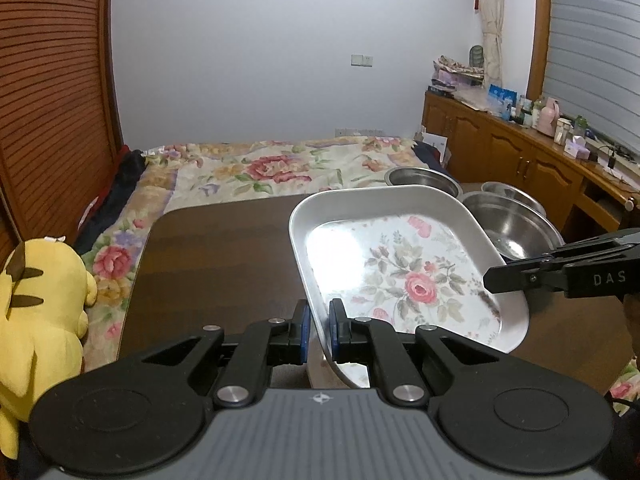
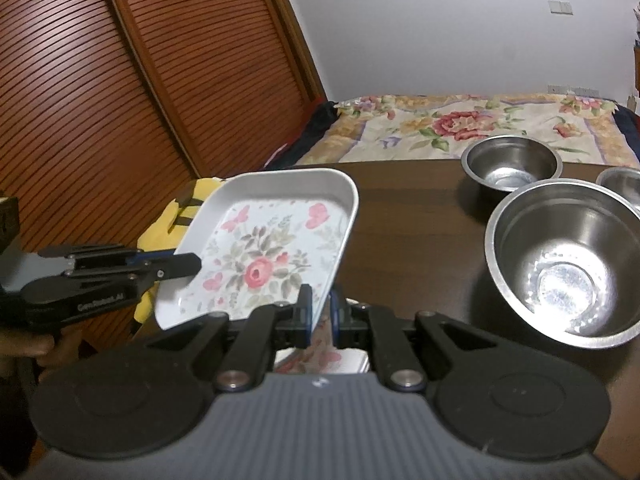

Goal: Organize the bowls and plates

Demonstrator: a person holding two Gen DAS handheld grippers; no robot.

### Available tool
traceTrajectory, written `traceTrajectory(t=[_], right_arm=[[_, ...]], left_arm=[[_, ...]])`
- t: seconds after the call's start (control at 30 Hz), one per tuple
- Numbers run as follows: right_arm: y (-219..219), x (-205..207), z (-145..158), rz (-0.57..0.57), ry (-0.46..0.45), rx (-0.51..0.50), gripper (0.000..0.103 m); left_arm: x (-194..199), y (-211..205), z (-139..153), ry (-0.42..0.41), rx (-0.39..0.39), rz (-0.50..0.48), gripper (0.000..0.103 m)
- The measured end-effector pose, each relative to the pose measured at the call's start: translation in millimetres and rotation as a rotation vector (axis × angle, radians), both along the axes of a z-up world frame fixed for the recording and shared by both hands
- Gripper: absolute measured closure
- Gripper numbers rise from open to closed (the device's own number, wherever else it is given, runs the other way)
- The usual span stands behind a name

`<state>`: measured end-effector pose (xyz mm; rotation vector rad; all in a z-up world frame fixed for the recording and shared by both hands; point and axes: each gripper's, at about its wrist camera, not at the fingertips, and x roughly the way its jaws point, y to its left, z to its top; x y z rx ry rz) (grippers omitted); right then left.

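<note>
While both grippers clamped it: the floral tray (image 1: 404, 276) hung tilted above the dark wooden table (image 1: 216, 248), lifted clear of the surface.
Tray: a white rectangular tray with rounded corners, printed with pink roses, butterflies and grey-green leaves.
Left gripper (image 1: 318, 326): its blue-padded fingers (image 1: 303, 328) were nearly pressed together, pinching the tray's left rim, one finger inside and one outside.
Right gripper (image 2: 320, 312): its fingers (image 2: 306, 312) pinched the tray's right rim in the same way, with only the thin wall between them.
Each gripper in the other's view: the black tip of the right gripper reached onto the tray's far edge in the left wrist view; the left gripper did the same in the right wrist view, with part of a hand (image 2: 28, 346) behind it.
Below the tray: a second floral tray (image 2: 320, 356) showed partly under the right gripper; whether the two trays touched could not be told.
Bowls: a large steel bowl (image 2: 568, 260) stood on the table to the right of the tray, near it but apart; a smaller steel bowl (image 2: 510, 166) stood behind it, and the rim of a third bowl (image 2: 620, 184) showed at the right edge.
Surroundings: a bed with a floral cover (image 1: 280, 168) lay beyond the table, a yellow plush toy (image 1: 40, 304) sat at its left, a slatted wooden door (image 2: 120, 80) rose on the left, and a cluttered wooden sideboard (image 1: 520, 148) ran along the right wall.
</note>
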<state>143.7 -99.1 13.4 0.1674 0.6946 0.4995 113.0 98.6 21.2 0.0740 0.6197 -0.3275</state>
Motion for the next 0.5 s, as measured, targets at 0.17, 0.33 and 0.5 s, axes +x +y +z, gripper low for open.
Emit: traceTrajectory(t=[0.17, 0.33, 0.5], right_arm=[[2.2, -9.8, -5.6, 0.016, -0.008, -0.026, 0.093], [1.9, -18.3, -15.6, 0.023, -0.004, -0.036, 0.092], [0.3, -23.7, -28.4, 0.019, 0.011, -0.044, 0.092]], left_arm=[[-9.9, 0.0, -10.0, 0.020, -0.002, -0.002, 0.092], [-18.1, -1.0, -24.8, 0.051, -0.015, 0.000, 0.092], [-19.2, -0.6, -36.9, 0.079, -0.013, 0.006, 0.092]])
